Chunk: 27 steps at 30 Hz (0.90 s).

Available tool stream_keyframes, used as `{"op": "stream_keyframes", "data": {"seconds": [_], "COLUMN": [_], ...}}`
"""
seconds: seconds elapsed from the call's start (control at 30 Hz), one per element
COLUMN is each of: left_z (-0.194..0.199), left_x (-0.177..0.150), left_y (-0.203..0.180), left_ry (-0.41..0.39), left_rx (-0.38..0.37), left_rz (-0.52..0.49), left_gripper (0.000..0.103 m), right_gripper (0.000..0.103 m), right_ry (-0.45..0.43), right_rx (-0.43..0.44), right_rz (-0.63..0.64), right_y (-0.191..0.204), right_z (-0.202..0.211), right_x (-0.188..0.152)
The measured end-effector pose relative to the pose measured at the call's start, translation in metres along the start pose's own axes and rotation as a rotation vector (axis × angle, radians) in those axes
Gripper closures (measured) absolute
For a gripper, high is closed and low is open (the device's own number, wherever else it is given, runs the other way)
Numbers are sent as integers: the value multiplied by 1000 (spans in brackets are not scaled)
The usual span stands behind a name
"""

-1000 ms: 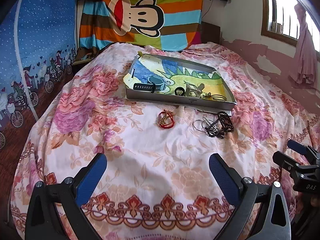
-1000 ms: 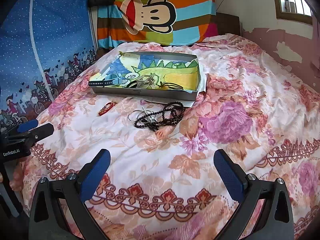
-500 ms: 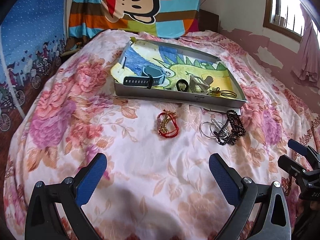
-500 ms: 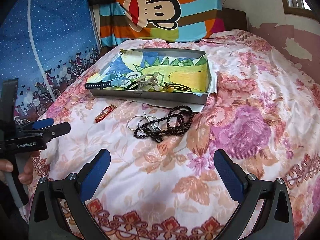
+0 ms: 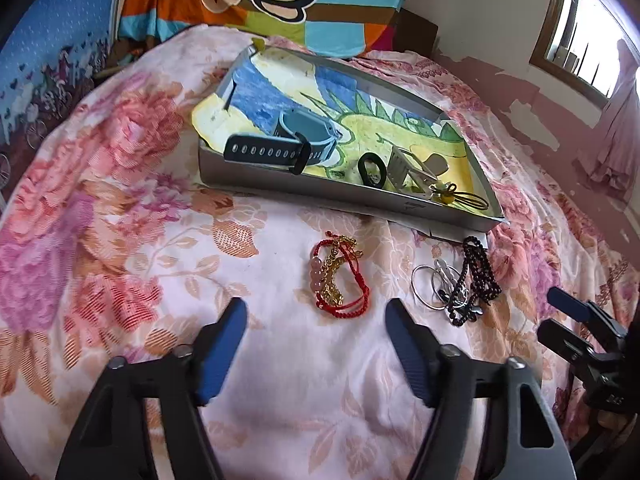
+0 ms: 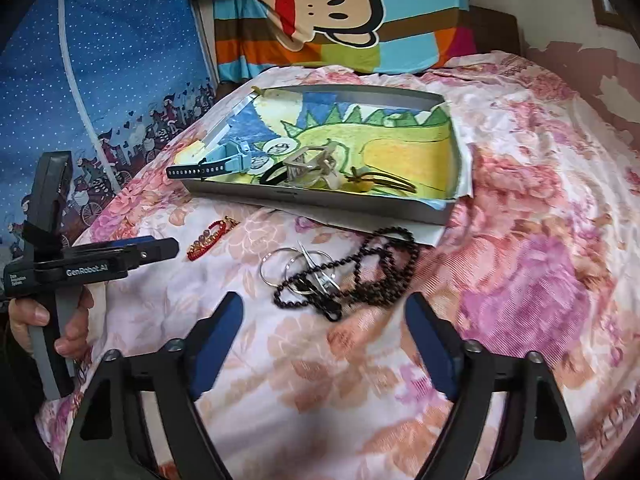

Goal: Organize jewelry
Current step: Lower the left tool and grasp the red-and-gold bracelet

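Red cord bracelet (image 5: pixel 340 280) is seen loose on the bed, just short of the tray's (image 5: pixel 340 196) near wall, long axis running toward that wall. Left gripper (image 5: pixel 316 344) is held directly before it, jaws apart, empty. Right gripper (image 6: pixel 324 344), also spread, is aimed at the dark bead strand (image 6: pixel 372 272); left judged nearer.

Bed (image 5: pixel 120 208) under a floral bedspread (image 6: pixel 540 240) in pink, purple and orange fills the view ahead of both grippers. Striped monkey-print blanket (image 6: pixel 340 12) hangs at the far end, straight ahead. Blue dotted curtain (image 6: pixel 120 40) with a cartoon border, far left. Peeling pink wall (image 5: pixel 500 60) and window (image 5: pixel 580 40), far right of the left gripper. Pink cloth (image 5: pixel 616 128) hangs beside the window.
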<state>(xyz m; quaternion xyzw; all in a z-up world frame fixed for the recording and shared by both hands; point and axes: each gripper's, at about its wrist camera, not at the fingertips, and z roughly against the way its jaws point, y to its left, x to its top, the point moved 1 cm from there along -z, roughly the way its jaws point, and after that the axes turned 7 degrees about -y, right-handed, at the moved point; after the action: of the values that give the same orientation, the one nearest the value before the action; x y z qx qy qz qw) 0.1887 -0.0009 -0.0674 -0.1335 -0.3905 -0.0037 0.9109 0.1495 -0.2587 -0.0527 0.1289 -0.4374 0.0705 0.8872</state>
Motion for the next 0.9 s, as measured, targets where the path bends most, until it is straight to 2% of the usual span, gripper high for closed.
{"op": "stream_keyframes", "data": {"seconds": [0.03, 0.1, 0.17, 0.2, 0.3, 0.37, 0.57, 0.83, 0.9], "left_z": [-4, -10, -15, -18, -25, -30, -46, -63, -64], "left_x": [1, 2, 4, 5, 7, 9, 20, 27, 26], "left_y": [3, 7, 10, 11, 13, 14, 14, 12, 11], "left_ry": [12, 30, 47, 54, 78, 96, 136, 185, 190], "left_rx": [-13, -38, -61, -71, -97, -109, -137, -109, -105], "left_rz": [13, 38, 56, 61, 71, 77, 88, 65, 63], "left_gripper": [44, 55, 63, 66, 75, 78, 80, 88, 94], "right_gripper": [36, 42, 52, 54, 62, 67, 69, 69, 69], "right_ry": [5, 10, 10, 11, 25, 42, 102, 159, 161], "right_rx": [8, 23, 41, 54, 96, 119, 149, 131, 126], "right_rz": [3, 15, 34, 44, 70, 90, 140, 83, 73], "right_y": [2, 5, 11, 15, 27, 33, 47, 34, 32], "right_z": [-5, -12, -19, -23, -36, -43, -64, -82, -85], "right_x": [2, 6, 11, 13, 16, 16, 9, 2, 3]}}
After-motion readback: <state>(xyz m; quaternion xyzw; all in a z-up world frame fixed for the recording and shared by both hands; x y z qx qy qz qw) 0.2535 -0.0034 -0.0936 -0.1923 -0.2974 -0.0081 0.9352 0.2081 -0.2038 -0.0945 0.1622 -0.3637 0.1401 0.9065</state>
